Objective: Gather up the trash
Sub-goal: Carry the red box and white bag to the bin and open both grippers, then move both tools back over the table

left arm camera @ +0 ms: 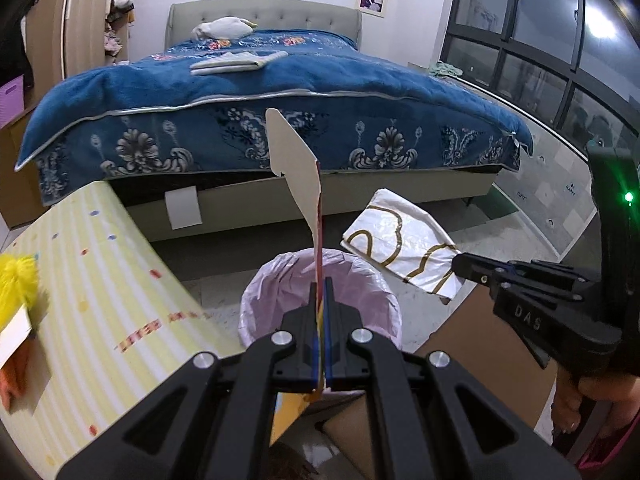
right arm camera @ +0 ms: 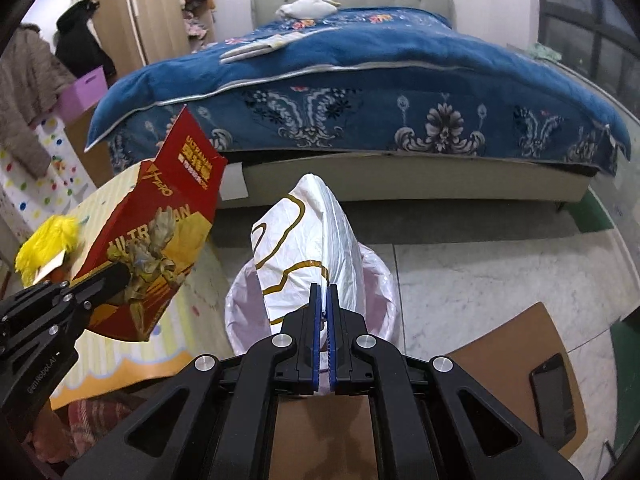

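My left gripper [left arm camera: 322, 292] is shut on a flattened red cardboard box [left arm camera: 296, 172], seen edge-on, held over a bin lined with a pink bag [left arm camera: 360, 276]. In the right wrist view the box [right arm camera: 160, 240] shows its red printed face at left, in the left gripper [right arm camera: 116, 276]. My right gripper [right arm camera: 324, 300] is shut on a white plastic bag with gold lines [right arm camera: 304, 240], held above the bin [right arm camera: 376, 300]. In the left wrist view that bag [left arm camera: 400, 248] hangs from the right gripper [left arm camera: 460, 266], just right of the bin.
A bed with a blue blanket [left arm camera: 280, 92] fills the background. A yellow striped mat [left arm camera: 100, 280] and a yellow fluffy toy [right arm camera: 48, 240] lie at left. A brown board [right arm camera: 520, 360] with a phone [right arm camera: 554, 396] lies on the marble floor at right.
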The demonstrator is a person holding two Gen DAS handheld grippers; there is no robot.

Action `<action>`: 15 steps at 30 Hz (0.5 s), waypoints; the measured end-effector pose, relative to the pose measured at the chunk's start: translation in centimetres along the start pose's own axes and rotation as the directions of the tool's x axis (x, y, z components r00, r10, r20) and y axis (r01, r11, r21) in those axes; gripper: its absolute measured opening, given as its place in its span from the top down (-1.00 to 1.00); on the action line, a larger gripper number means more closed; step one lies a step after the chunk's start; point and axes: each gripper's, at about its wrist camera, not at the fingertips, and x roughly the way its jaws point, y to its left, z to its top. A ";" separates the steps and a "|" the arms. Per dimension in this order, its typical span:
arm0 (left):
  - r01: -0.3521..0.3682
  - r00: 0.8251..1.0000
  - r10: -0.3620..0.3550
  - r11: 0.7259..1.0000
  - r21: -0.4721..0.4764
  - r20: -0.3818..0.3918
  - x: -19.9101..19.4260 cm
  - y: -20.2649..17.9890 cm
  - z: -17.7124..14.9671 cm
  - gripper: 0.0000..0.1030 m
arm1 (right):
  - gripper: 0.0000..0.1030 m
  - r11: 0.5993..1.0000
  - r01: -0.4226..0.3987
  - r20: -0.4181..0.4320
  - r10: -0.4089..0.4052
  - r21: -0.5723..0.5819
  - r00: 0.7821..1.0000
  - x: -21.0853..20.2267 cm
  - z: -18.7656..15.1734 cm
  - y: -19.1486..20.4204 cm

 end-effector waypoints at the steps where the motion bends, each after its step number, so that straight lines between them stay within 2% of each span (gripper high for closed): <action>1: 0.004 1.000 -0.004 1.000 -0.001 -0.003 0.7 0.0 0.4 1.00 | 0.96 1.000 -0.005 -0.002 0.005 0.002 1.000 0.4 0.2 -0.1; 4: 0.004 1.000 -0.005 1.000 -0.011 -0.015 1.9 0.2 0.9 0.96 | 0.92 1.000 -0.020 -0.009 0.020 0.016 1.000 1.8 0.7 -0.7; 6: 0.002 1.000 -0.003 1.000 -0.021 -0.026 2.3 0.4 1.2 0.66 | 0.83 1.000 -0.019 -0.022 0.020 0.018 1.000 2.9 0.8 -0.9; 7: -0.012 1.000 0.011 0.999 -0.031 -0.024 2.3 0.8 1.2 0.34 | 0.69 1.000 -0.022 -0.030 0.022 0.017 0.999 3.4 0.8 -1.0; 8: -0.019 1.000 0.018 0.999 -0.038 -0.018 2.2 0.9 1.1 0.23 | 0.54 1.000 -0.018 -0.034 0.018 0.022 0.999 3.6 0.7 -1.1; 15: -0.121 0.992 0.119 0.990 -0.067 -0.034 -0.4 2.9 -0.2 0.09 | 0.48 1.000 -0.023 -0.025 0.023 0.013 0.999 1.2 0.0 -0.6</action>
